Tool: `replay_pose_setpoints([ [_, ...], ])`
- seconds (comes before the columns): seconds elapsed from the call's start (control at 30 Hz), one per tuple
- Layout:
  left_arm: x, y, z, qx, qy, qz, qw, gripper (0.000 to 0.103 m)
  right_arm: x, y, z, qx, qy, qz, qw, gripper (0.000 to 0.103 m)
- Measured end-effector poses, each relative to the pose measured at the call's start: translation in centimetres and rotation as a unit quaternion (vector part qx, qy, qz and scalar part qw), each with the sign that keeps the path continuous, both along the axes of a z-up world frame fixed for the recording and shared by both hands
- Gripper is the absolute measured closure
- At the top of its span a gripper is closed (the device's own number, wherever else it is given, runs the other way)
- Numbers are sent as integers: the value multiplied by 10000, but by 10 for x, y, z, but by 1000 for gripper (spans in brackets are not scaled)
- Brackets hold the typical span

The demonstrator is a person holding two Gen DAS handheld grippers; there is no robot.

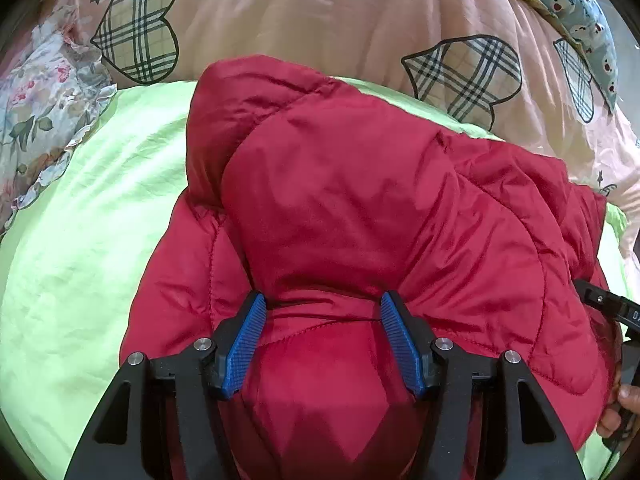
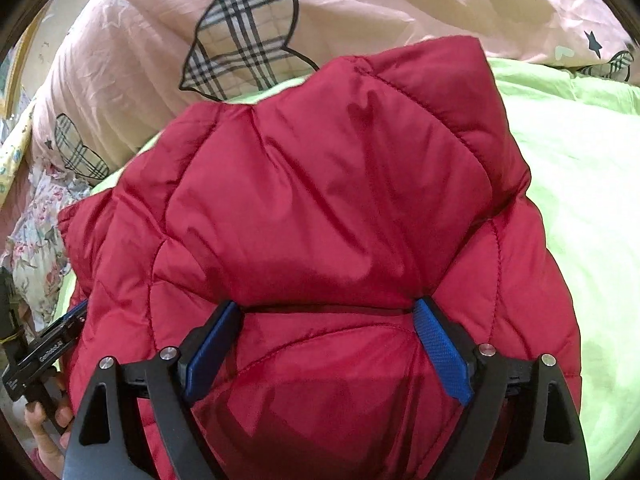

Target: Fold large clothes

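1. The red jacket (image 1: 360, 208) lay folded on the green sheet (image 1: 80, 240).
2. The left gripper (image 1: 322, 308) stood with jaws wide around a jacket fold.
3. The right gripper (image 2: 326, 312) did likewise.

The red jacket (image 1: 360, 208) runs off the 6 o'clock edge in both wrist views, its lower part unseen. It covers much of the green sheet (image 1: 100, 240). The left tool (image 1: 322, 304) has fabric bunched between its fingers, so the grip itself can't be read.
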State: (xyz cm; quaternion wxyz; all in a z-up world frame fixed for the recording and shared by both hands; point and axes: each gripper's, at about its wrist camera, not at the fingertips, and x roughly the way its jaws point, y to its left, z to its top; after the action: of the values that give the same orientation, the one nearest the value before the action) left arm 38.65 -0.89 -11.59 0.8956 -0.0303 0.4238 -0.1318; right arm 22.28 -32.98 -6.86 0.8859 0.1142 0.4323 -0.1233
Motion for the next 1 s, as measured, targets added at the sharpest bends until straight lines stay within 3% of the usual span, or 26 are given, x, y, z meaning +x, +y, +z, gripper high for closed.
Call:
replay_pose_setpoints([
  [0.27, -12, 15, 14, -206, 37, -97, 9997, 42, -49, 8, 28, -89, -381, 103, 9992, 13],
  [0.4, -28, 32, 25, -626, 31, -202, 9978, 23, -70, 2, 40, -195, -438, 66, 9988, 13],
  [0.5, -44, 43, 35, -728, -86, -240, 9970, 21, -78, -8, 45, -212, -491, -15, 9986, 13],
  [0.83, -75, 95, 44, -832, -212, 122, 9962, 18, -102, -46, 37, 147, -456, -374, 9982, 13],
  [1.0, -75, 114, 32, -957, -41, 234, 9951, 16, -108, -55, 31, 383, -521, -353, 9973, 13],
])
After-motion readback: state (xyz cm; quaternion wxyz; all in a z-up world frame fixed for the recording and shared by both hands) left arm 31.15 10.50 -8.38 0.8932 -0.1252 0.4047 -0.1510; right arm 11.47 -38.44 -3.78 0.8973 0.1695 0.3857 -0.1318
